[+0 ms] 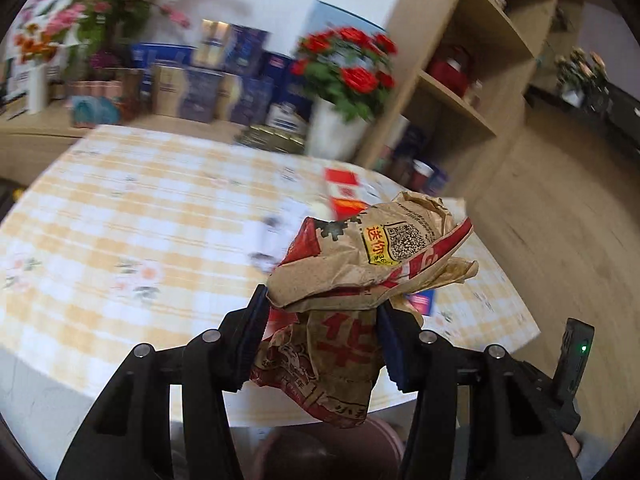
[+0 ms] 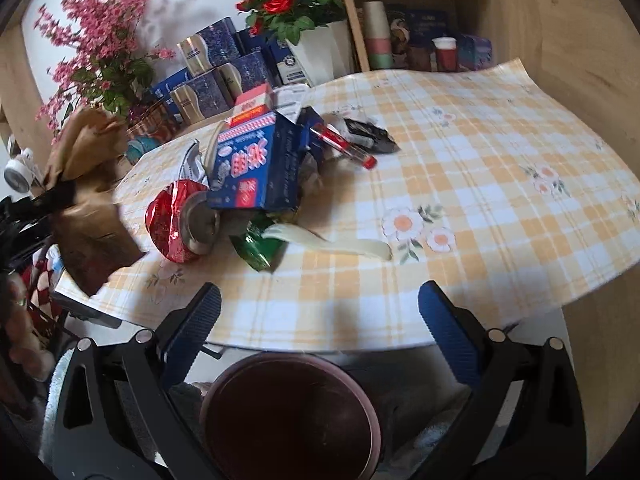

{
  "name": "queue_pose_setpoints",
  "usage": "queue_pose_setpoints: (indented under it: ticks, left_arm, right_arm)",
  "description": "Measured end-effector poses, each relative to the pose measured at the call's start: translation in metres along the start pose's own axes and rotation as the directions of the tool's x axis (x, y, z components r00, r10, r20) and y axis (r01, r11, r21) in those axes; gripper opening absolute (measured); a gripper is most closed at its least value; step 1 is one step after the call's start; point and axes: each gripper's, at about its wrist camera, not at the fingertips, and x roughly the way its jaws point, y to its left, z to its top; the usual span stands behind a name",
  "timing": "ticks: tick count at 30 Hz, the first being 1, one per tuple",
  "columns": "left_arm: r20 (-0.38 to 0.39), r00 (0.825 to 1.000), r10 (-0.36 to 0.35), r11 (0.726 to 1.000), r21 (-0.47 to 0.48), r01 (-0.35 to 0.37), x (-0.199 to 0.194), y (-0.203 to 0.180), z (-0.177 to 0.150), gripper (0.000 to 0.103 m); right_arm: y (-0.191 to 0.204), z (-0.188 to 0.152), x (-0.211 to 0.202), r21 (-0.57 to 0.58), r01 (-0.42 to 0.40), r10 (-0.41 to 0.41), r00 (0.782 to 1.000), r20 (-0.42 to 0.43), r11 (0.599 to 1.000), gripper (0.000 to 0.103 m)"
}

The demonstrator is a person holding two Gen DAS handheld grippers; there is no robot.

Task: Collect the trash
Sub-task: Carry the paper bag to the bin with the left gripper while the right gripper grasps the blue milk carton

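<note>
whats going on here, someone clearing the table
Yes, trash is being cleared. The left tongs are shut on a crumpled brown paper bag, held off the table near its edge. The right tongs are open and empty above a dark bin. A blue carton, red foil wrapper and green wrapper lie on the checked tablecloth.

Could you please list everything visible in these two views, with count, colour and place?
crumpled paper bag: 1, brown and red, clamped in left tool
dustbin: 1, dark maroon, below table edge
table: 1, yellow-checked cloth
crushed can: 1, red, on table
blue carton: 1, blue and red, in trash pile
green wrapper: 1, beside can
black wrapper: 1, behind pile
rose pot: 1, white, red flowers, behind table
pink blossoms: 1 bunch, back left
left tool: shut on bag
right tool: open, above dustbin
</note>
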Motion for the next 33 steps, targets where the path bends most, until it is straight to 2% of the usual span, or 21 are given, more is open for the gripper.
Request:
queue_pose_setpoints:
  ticks: [5,8,12,16,22,25,27,28,30,33]
  left_arm:
    - [0.029,0.995,0.093,0.992,-0.084,-0.090,-0.025,0.039,-0.001,0.050]
    - [0.040,0.993,0.110,0.986,-0.127,-0.104,-0.033,0.056,-0.005,0.050]
    - [0.049,0.992,0.114,0.984,-0.143,-0.106,-0.039,0.068,-0.010,0.050]
    - [0.056,0.992,0.111,0.983,-0.155,-0.101,-0.041,0.074,-0.015,0.050]
    - [0.056,0.993,0.100,0.979,-0.184,-0.088,-0.038,0.084,-0.020,0.050]
    - [0.054,0.994,0.096,0.978,-0.190,-0.084,-0.036,0.086,-0.021,0.050]
    - [0.050,0.995,0.087,0.979,-0.191,-0.076,-0.036,0.084,-0.023,0.050]
    - [0.049,0.995,0.083,0.979,-0.191,-0.072,-0.036,0.083,-0.023,0.050]
    - [0.050,0.996,0.069,0.982,-0.180,-0.059,-0.037,0.079,-0.024,0.050]
    - [0.050,0.998,0.046,0.987,-0.153,-0.038,-0.040,0.072,-0.024,0.050]
  right_arm:
    - [0.031,0.030,0.016,-0.031,0.039,-0.037,0.998,0.046,0.999,0.098]
    - [0.052,0.051,0.033,-0.011,0.059,-0.058,0.995,0.082,0.998,0.097]
    - [0.081,0.077,0.058,-0.055,0.153,-0.146,0.984,0.104,0.987,0.097]
    - [0.095,0.096,0.081,-0.041,0.293,-0.288,0.953,0.094,0.955,0.097]
    - [0.095,0.103,0.111,0.015,0.369,-0.370,0.929,0.023,0.929,0.097]
    - [0.094,0.098,0.125,0.003,0.425,-0.425,0.905,-0.020,0.905,0.097]
    - [0.091,0.094,0.131,-0.007,0.408,-0.408,0.911,-0.054,0.913,0.097]
    - [0.091,0.091,0.131,-0.017,0.379,-0.379,0.923,-0.057,0.925,0.097]
    - [0.094,0.089,0.124,-0.048,0.324,-0.326,0.945,-0.025,0.945,0.089]
    - [0.094,0.086,0.102,-0.065,0.288,-0.286,0.958,0.032,0.955,0.089]
